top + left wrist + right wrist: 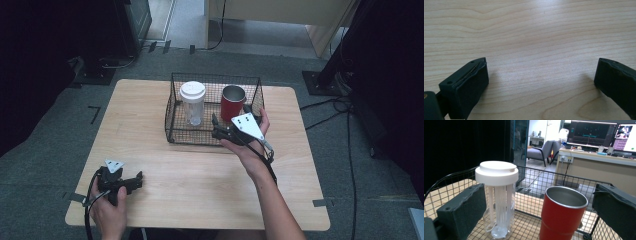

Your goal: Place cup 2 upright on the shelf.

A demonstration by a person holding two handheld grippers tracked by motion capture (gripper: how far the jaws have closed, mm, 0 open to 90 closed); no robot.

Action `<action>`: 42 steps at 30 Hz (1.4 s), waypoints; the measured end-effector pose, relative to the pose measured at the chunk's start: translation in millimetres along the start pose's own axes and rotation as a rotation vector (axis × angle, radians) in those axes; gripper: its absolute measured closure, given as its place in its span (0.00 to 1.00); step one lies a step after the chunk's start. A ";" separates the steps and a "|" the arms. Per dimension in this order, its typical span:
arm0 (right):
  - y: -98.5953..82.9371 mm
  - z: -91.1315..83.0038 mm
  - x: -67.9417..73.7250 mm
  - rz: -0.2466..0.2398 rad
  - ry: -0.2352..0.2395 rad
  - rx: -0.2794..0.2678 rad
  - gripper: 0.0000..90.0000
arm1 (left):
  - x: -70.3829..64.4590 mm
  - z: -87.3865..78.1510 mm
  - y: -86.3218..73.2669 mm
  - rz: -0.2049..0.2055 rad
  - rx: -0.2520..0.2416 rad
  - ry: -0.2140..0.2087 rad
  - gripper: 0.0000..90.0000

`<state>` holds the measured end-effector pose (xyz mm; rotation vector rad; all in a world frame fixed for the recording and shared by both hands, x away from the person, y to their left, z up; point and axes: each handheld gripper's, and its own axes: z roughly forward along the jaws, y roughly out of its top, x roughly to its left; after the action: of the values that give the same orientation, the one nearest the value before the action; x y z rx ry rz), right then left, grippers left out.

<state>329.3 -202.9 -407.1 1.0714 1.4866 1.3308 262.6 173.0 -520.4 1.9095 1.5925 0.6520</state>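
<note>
Nearest the person, at about seven o'clock on the pale wooden table [200, 185], the left gripper [135, 181] rests low over the bare top, held by a hand [107, 210] that comes in from the bottom edge. In the left gripper view its two black jaws stand wide apart with nothing but wood grain between them.

Farther in, just past the table's middle toward one o'clock, the right gripper [216, 125] is held by the other hand [250, 145] at the near wall of the black wire mesh basket [175, 125], its grey three-cornered plate facing up. Its jaws point into the basket. In the right gripper view [537, 217] they are spread wide and grip nothing; the red metal tumbler with a steel rim [561, 215] stands upright between them, closer to the jaw on the right of that view, and I cannot tell whether it touches either jaw.

In the basket, at about twelve o'clock on the table, the tumbler [232, 102] stands in the right half. The clear plastic bottle with a white lid [192, 102] stands upright in the left half, near the tumbler but apart from it.

Beyond the table lies grey floor with black stands and cables.
</note>
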 end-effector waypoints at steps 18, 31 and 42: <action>-26.9 -51.0 -32.2 -0.002 -0.058 0.023 0.00 | -0.1 0.2 -0.1 0.000 -0.002 0.000 0.00; -54.2 -85.0 -70.3 0.016 -0.142 0.064 0.00 | -0.1 0.2 -0.1 0.000 -0.002 0.000 0.00; -75.1 -109.7 -98.3 -0.035 -0.172 0.130 0.00 | 0.1 0.1 -0.1 0.002 -0.001 0.000 0.00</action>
<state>246.4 -331.8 -469.1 1.2056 1.4712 1.1017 262.6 173.1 -520.6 1.9108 1.5907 0.6534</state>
